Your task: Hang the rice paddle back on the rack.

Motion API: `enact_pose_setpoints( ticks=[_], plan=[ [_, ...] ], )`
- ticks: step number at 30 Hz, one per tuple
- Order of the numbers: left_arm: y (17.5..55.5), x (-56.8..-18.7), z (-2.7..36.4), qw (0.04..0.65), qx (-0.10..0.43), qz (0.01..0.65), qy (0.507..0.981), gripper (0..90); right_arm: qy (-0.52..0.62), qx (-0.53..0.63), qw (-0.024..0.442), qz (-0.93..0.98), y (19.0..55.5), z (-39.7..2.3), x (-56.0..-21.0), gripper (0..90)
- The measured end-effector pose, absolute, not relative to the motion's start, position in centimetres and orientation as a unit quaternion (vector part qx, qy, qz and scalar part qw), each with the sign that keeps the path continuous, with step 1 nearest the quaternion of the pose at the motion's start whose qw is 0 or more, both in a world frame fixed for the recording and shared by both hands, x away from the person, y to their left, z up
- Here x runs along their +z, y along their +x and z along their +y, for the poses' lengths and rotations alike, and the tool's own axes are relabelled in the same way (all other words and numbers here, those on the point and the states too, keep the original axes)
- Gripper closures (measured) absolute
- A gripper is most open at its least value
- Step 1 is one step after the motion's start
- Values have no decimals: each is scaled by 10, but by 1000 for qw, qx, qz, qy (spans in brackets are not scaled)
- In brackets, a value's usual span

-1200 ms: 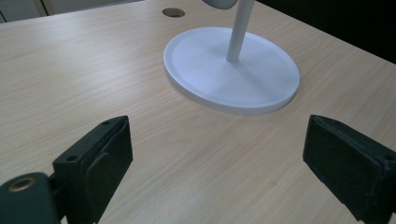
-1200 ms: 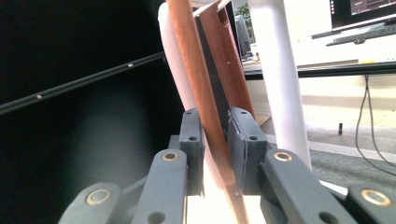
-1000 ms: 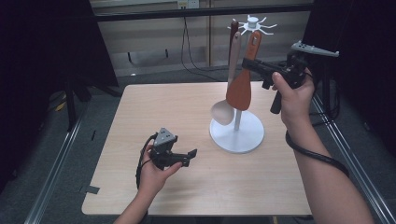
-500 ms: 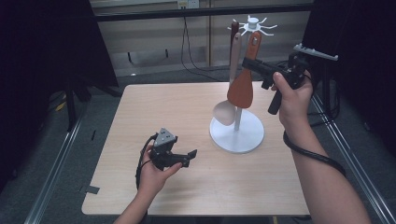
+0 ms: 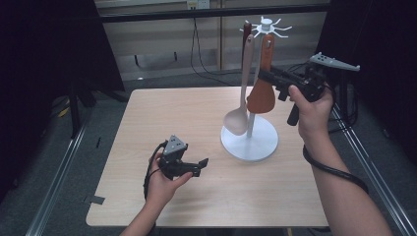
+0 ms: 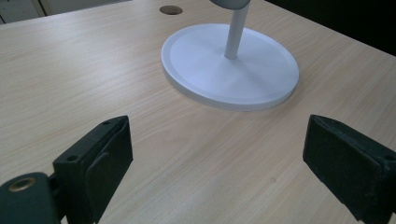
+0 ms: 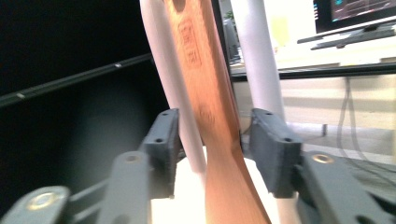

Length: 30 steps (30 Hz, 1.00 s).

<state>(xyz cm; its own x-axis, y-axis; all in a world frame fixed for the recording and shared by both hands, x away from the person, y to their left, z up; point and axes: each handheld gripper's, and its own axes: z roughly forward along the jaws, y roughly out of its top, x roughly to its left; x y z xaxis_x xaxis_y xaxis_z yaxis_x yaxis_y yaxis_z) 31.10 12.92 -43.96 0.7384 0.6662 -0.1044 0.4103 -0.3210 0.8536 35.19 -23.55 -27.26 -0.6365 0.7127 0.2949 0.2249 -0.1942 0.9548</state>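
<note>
Right gripper: our right gripper (image 5: 263, 76) sits in the upper right of the high view, level, pointing left at the rack. Its jaws have just been opening, and now they stand apart on either side of the brown wooden spatula with a flat blade (image 5: 261, 86).

Spatula vs fingers: in the right gripper view the spatula (image 7: 210, 116) runs up the middle of the frame between the two fingers (image 7: 163, 140). There's a slim gap on the right side; on the left the pale handle sits between spatula and pad, and we can't tell if anything touches there. Not a squeeze as far as we can see.

Where the spatula is: hanging from a hook of the white metal utensil rack with a round base (image 5: 250, 142), right of centre in the high view, blade down and clear of the table.

Neighbour: a pale beige long-handled ladle (image 5: 241, 98) hangs just left of the spatula, its bowl low near the base.

Left gripper: our left gripper (image 5: 199, 164) is in the lower left-middle of the high view, low over the light wooden table (image 5: 162, 113). Its jaws are wide apart with nothing between them.

Left gripper view: the rack's base (image 6: 231, 65) lies in the upper middle, well apart from the fingers (image 6: 100, 163).
</note>
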Motion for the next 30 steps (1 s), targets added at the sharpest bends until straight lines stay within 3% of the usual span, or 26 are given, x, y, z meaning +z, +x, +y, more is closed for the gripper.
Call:
enact_pose_setpoints(
  ticks=[6, 12, 30],
  plan=[
    [310, -439, 128, 475, 136, 333, 803, 83, 384, 644, 222, 624, 342, -236, -279, 391],
    [310, -440, 127, 473, 134, 333, 805, 83, 383, 636, 233, 628, 336, -238, -285, 331],
    [311, -441, 130, 475, 133, 339, 801, 82, 365, 616, 242, 655, 324, -226, -297, 276]
  ],
)
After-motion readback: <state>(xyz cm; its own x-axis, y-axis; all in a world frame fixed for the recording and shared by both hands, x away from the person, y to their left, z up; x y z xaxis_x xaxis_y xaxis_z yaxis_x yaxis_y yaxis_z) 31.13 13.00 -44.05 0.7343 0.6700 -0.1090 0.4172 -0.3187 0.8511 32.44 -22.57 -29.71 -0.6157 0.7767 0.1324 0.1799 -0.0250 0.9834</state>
